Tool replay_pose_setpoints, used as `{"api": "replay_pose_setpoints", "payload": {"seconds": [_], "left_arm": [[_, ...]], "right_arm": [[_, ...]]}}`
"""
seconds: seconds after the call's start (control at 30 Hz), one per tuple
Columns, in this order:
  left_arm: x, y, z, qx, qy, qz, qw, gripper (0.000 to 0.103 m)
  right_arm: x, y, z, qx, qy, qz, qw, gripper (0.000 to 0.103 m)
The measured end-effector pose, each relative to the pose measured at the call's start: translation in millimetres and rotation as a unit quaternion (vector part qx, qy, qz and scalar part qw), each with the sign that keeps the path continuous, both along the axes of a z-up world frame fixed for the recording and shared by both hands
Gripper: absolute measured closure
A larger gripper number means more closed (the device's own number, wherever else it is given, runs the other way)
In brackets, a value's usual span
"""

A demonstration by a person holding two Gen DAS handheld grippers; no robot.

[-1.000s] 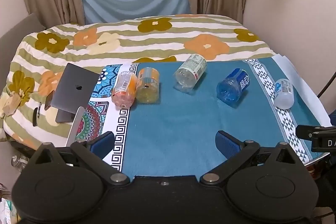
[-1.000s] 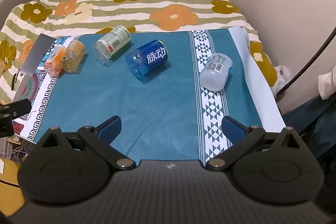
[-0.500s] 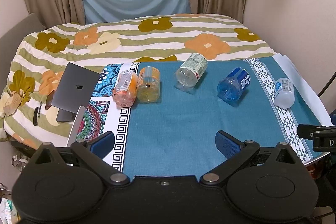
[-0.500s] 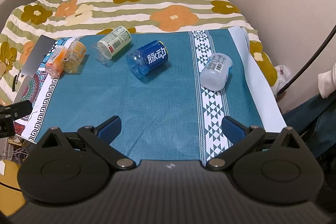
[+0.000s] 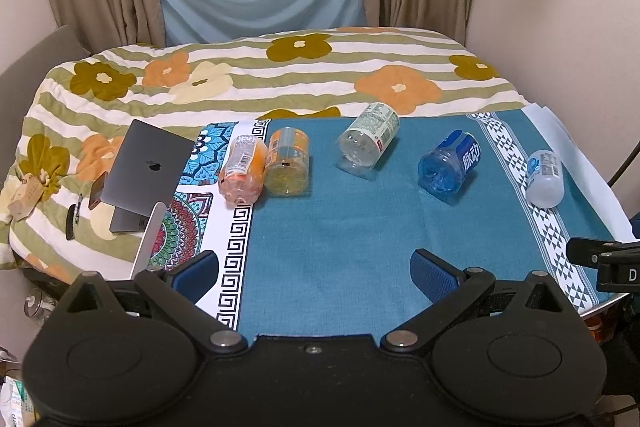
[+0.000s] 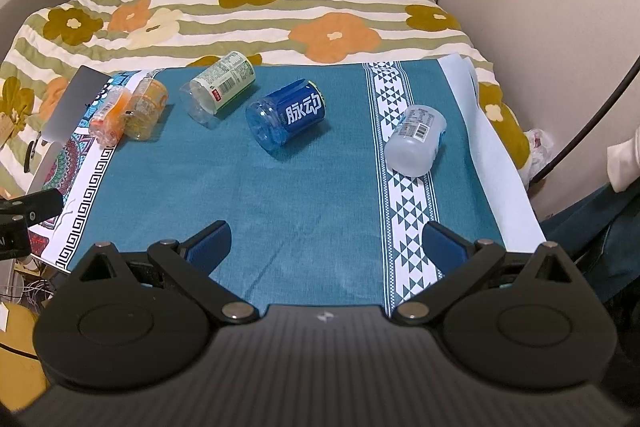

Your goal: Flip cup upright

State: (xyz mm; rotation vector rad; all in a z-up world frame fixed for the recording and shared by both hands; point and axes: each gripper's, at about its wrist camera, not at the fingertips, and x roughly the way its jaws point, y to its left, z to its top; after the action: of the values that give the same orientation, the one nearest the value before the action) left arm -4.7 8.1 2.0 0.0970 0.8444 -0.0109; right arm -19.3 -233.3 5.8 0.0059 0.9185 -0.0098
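Several plastic cups cut from bottles lie on their sides on a teal cloth [image 5: 340, 247]: an orange cup [image 5: 242, 171], a yellow cup [image 5: 287, 163], a clear green-labelled cup [image 5: 370, 137], a blue cup [image 5: 450, 163] and a frosted white cup [image 5: 545, 179]. In the right wrist view they show as orange [image 6: 108, 117], yellow [image 6: 146, 105], green-labelled [image 6: 222, 85], blue [image 6: 286, 119] and white [image 6: 416, 139]. My left gripper [image 5: 314, 269] is open and empty near the cloth's front edge. My right gripper [image 6: 326, 245] is open and empty, short of the blue and white cups.
A grey laptop [image 5: 146, 175] lies on the floral bedspread [image 5: 280, 75] left of the cloth. A patterned mat [image 5: 188, 211] lies under the cloth's left edge. A wall [image 6: 540, 7] and a black cable [image 6: 580, 131] are at the right.
Both grippers have risen and pulled back slightly, so the cups sit a little lower in view. Nothing on the cloth has moved.
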Motion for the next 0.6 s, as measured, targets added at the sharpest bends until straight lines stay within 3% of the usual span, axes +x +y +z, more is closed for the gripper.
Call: {"api": "replay_pose_setpoints", "payload": {"seconds": [0.6], "left_arm": [[0.1, 0.3, 0.1, 0.0, -0.001, 0.0, 1.0, 0.0]], "right_arm": [[0.7, 1.0, 1.3, -0.001, -0.001, 0.0, 1.0, 0.0]]}}
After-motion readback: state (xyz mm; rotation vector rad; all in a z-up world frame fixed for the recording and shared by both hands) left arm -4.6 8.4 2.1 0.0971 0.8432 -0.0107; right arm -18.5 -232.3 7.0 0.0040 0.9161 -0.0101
